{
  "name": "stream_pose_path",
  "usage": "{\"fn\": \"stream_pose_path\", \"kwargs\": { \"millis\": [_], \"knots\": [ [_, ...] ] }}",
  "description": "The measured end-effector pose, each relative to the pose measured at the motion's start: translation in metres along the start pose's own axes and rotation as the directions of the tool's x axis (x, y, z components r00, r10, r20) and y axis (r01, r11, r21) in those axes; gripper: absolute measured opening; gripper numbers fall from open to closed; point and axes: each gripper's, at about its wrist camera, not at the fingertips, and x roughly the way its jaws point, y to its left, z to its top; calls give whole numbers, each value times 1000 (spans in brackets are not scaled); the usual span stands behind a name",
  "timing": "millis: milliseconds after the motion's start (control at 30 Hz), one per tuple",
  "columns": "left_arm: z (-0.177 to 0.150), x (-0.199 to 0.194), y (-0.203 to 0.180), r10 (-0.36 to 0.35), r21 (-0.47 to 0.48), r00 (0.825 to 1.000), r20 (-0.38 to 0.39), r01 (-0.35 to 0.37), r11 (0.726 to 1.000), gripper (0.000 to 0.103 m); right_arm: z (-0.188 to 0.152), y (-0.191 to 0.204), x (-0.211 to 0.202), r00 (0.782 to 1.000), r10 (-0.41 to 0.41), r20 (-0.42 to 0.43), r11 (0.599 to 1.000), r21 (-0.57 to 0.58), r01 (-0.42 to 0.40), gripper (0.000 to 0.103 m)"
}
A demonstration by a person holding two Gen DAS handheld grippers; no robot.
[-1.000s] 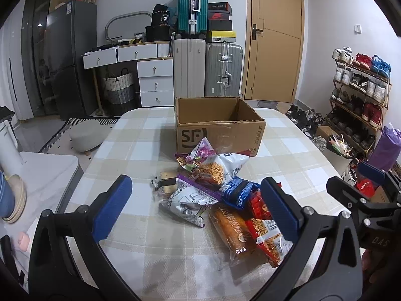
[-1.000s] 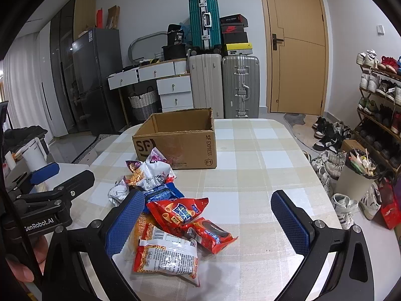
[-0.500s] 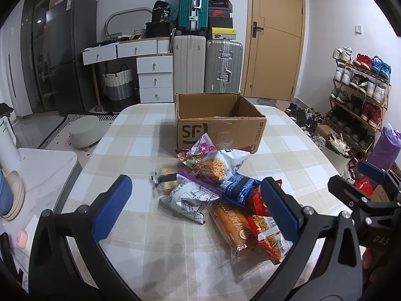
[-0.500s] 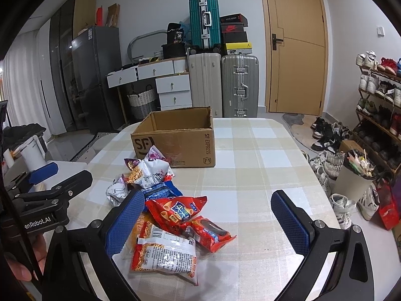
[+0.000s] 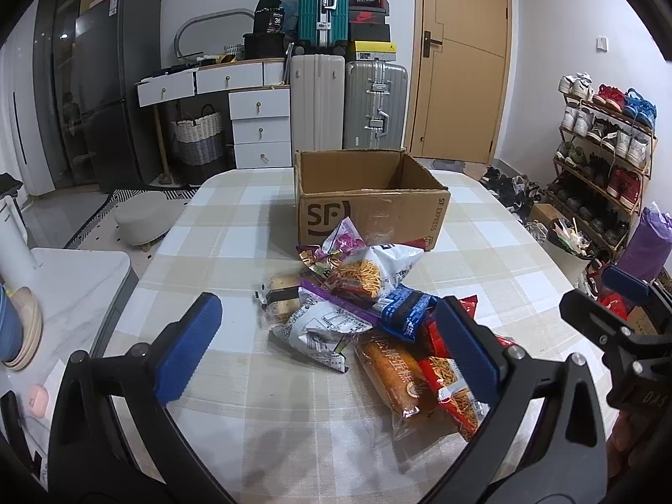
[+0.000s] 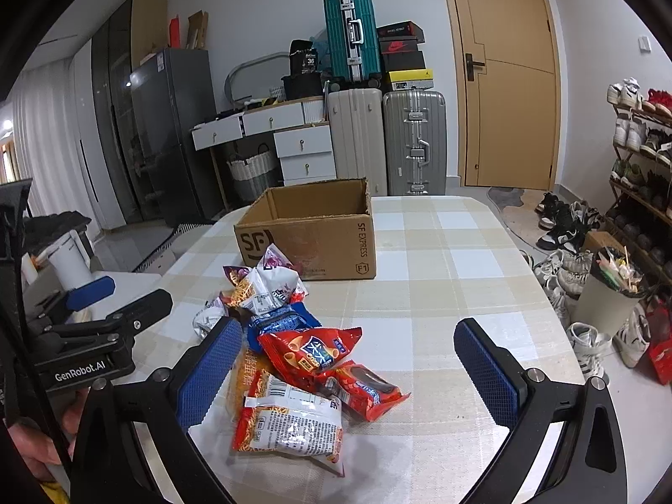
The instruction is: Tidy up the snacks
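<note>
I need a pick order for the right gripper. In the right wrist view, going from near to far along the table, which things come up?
Orange noodle packet → red chip bag → blue packet → white-and-purple bag → cardboard box.

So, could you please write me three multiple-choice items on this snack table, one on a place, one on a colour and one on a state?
1. Where does the snack pile lie relative to the cardboard box?
A. inside it
B. on the table in front of it
C. on the floor

2. What colour are the pads of the right tongs?
A. blue
B. red
C. white

3. What state are the left tongs in?
A. shut on a packet
B. open, holding nothing
C. shut and empty

Answers: 1 B, the packets rest on the checked cloth before the box's printed side. 2 A, both pads show blue. 3 B, the pads stand wide apart above the table.
</note>
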Motion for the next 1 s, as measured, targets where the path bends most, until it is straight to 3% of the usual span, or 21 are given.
{"fn": "stream_pose_path", "kwargs": {
  "millis": [200,300,533,667,867,967,1000],
  "knots": [
    [-1,2,2,-7,-18,1000,5,7,1000,101,-1,-1,2,1000,3,-13,1000,2,-3,103],
    [-4,10,5,-3,-25,1000,-10,3,1000,101,-4,-5,10,995,89,-48,996,24,-88,103],
    [-22,42,20,3,-13,997,-80,-4,1000,101,-41,-15,61,932,278,-233,956,159,-245,103],
    [-32,60,25,15,9,995,-102,-14,1000,101,-56,-11,82,903,311,-296,945,199,-260,103],
    [-42,75,25,41,82,980,-194,-25,996,101,-67,-2,102,873,342,-347,934,229,-275,102],
    [-44,80,23,55,99,973,-223,-34,995,101,-70,-5,109,855,366,-367,922,267,-280,91],
    [-45,82,23,55,97,971,-231,-33,995,101,-69,-5,109,862,357,-360,926,257,-276,87]
  ]
}}
